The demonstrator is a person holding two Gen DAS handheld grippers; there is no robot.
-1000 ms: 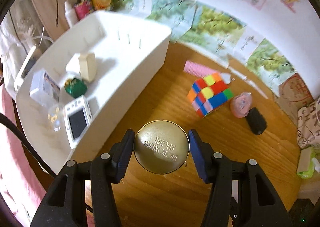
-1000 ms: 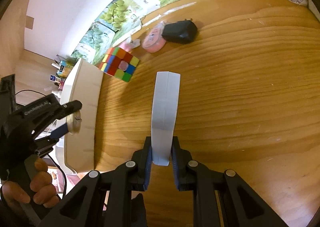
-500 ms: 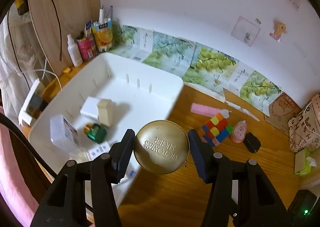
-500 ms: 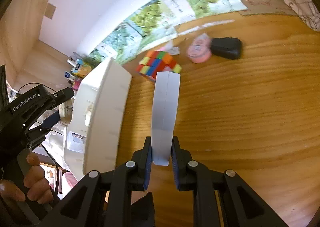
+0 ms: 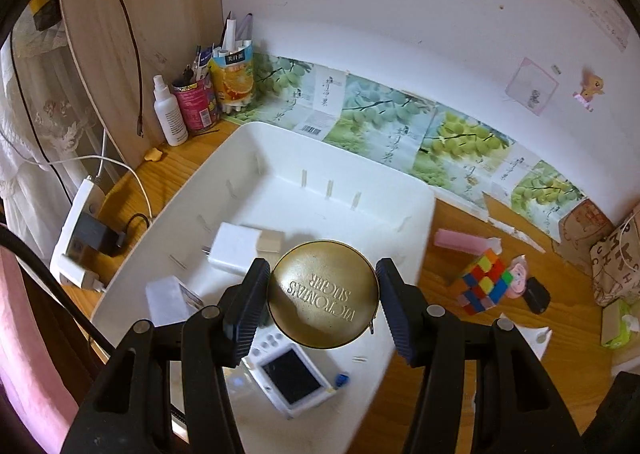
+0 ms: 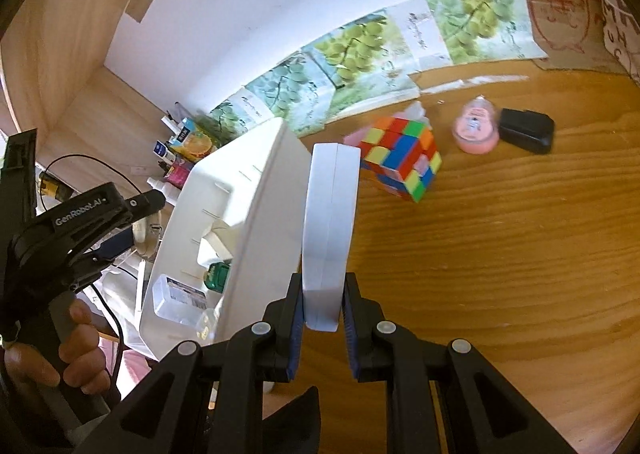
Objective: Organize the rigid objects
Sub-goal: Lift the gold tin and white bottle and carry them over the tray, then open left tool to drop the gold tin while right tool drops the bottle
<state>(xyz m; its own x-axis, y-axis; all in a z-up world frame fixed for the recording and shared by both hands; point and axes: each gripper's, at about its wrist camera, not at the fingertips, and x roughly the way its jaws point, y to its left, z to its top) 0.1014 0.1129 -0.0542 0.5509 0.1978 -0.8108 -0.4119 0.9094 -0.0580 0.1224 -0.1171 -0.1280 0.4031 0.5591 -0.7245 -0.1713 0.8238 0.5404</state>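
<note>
Left tongs (image 5: 323, 296) clamped on a round gold metal tin (image 5: 322, 294) with embossed lettering, both pads on its rim, tin held above the near end of the white plastic organizer tray (image 5: 416, 198). Under and just behind these tongs, inside the tray: white handheld device with dark screen (image 5: 290, 376), below the tin; white charger block (image 5: 234, 248) ahead-left, touching a small beige block (image 5: 270, 240); clear plastic box (image 5: 170, 300) at left beside the left finger. Right of the tongs on the wooden bench (image 5: 448, 386): multicolour puzzle cube (image 5: 482, 286), pink bar-shaped item (image 5: 464, 242) behind it, pink round item (image 5: 518, 280) and small black object (image 5: 536, 294) further right, all outside the tray.

Right tongs (image 6: 323, 318) clamped on a flat white plastic case (image 6: 330, 226) held on edge, sticking out forward between the pads. Tray wall (image 6: 264, 230) sits just left of the case; I can't tell if they touch. In this view a small green bottle (image 6: 216, 276) and the clear box (image 6: 178, 298) are in the tray. Ahead-right of these tongs is the cube (image 6: 404, 158), then the pink round item (image 6: 476, 128) touching the black object (image 6: 526, 130). Far left, a person's hand (image 6: 60, 354) grips the left tongs' handle
</note>
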